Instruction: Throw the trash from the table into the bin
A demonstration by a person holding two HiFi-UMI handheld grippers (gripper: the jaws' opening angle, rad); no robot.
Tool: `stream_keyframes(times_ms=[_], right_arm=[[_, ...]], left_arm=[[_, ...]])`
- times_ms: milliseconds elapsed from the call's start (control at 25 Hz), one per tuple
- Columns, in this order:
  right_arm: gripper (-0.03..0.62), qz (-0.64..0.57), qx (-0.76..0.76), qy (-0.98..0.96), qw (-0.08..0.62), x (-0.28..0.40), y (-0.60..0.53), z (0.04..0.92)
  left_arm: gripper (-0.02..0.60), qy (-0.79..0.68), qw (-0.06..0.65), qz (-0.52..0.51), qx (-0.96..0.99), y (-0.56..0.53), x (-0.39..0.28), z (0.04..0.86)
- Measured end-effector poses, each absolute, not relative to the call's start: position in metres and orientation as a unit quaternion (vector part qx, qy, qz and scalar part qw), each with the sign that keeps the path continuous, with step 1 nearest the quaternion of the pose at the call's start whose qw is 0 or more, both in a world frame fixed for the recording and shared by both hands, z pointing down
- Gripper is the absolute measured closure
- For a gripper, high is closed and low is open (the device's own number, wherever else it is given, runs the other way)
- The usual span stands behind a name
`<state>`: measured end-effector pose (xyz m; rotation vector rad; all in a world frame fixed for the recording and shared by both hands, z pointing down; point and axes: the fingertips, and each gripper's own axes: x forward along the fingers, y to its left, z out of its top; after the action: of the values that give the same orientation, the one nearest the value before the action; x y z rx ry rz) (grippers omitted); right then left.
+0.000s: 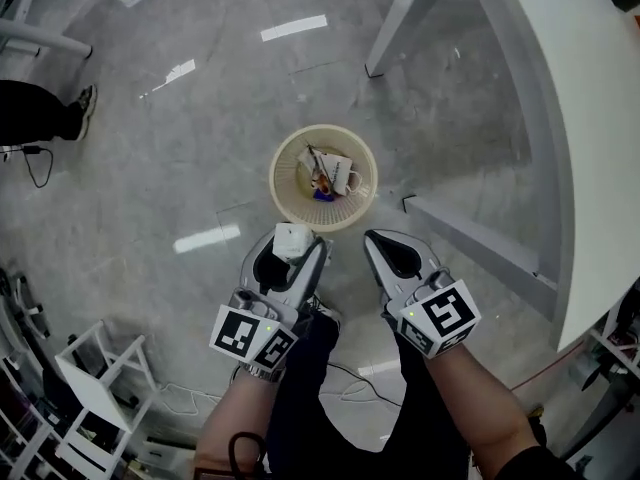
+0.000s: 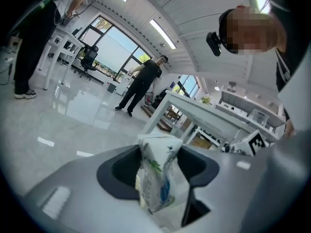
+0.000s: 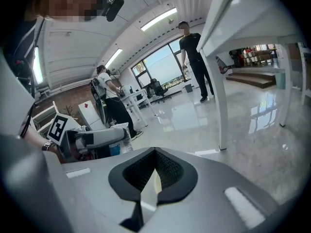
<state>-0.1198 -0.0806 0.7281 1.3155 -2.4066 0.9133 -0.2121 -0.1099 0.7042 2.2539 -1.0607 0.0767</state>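
A small white carton (image 1: 292, 239) with green and blue print sits between the jaws of my left gripper (image 1: 290, 256), which is shut on it; the left gripper view shows the carton (image 2: 162, 178) upright and pinched at its sides. My right gripper (image 1: 388, 246) is shut with nothing in it, its dark pads meeting in the right gripper view (image 3: 154, 173). Both grippers hover side by side just nearer to me than the round cream bin (image 1: 288, 193) on the floor, which holds several pieces of trash (image 1: 328, 175).
The white table (image 1: 590, 108) curves along the right, with its grey legs (image 1: 405, 18) and a floor rail (image 1: 480, 243) beside the bin. A white rack (image 1: 95, 378) stands at lower left. People stand further off on the glossy floor (image 2: 141, 84).
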Motion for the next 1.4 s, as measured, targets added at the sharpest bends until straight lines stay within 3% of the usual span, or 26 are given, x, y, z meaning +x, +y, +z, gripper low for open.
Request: stream_keyframes(times_ms=[440, 720, 800, 960, 1080, 1240, 1400], right_arm=[[0.594, 0.325, 0.43, -0.831, 0.141, -0.121, -0.095, 0.847], [0.594, 0.328, 0.421, -0.834, 0.142, -0.122, -0.1, 0.87], [0.594, 0.331, 0.42, -0.833, 0.142, -0.121, -0.1, 0.873], [0.594, 0.335, 0.418, -0.832, 0.143, -0.121, -0.1, 0.872], [0.594, 0.336, 0.417, -0.832, 0.143, -0.121, -0.098, 0.868], [0.594, 0.338, 0.413, -0.833, 0.143, -0.125, -0.094, 0.855], [0.594, 0.342, 0.407, -0.834, 0.147, -0.129, -0.085, 0.835]], left_arm=[[0.342, -0.425, 0.324, 0.048, 0.844, -0.135, -0.21, 0.863], [0.33, -0.435, 0.326, 0.079, 0.835, -0.14, -0.212, 0.903], [0.284, -0.437, 0.325, 0.083, 0.834, -0.14, -0.211, 0.907], [0.296, -0.433, 0.325, 0.086, 0.837, -0.138, -0.207, 0.904], [0.362, -0.433, 0.318, 0.09, 0.839, -0.135, -0.207, 0.897], [0.571, -0.436, 0.301, 0.101, 0.842, -0.128, -0.211, 0.877], [0.574, -0.436, 0.303, 0.104, 0.841, -0.118, -0.215, 0.849]])
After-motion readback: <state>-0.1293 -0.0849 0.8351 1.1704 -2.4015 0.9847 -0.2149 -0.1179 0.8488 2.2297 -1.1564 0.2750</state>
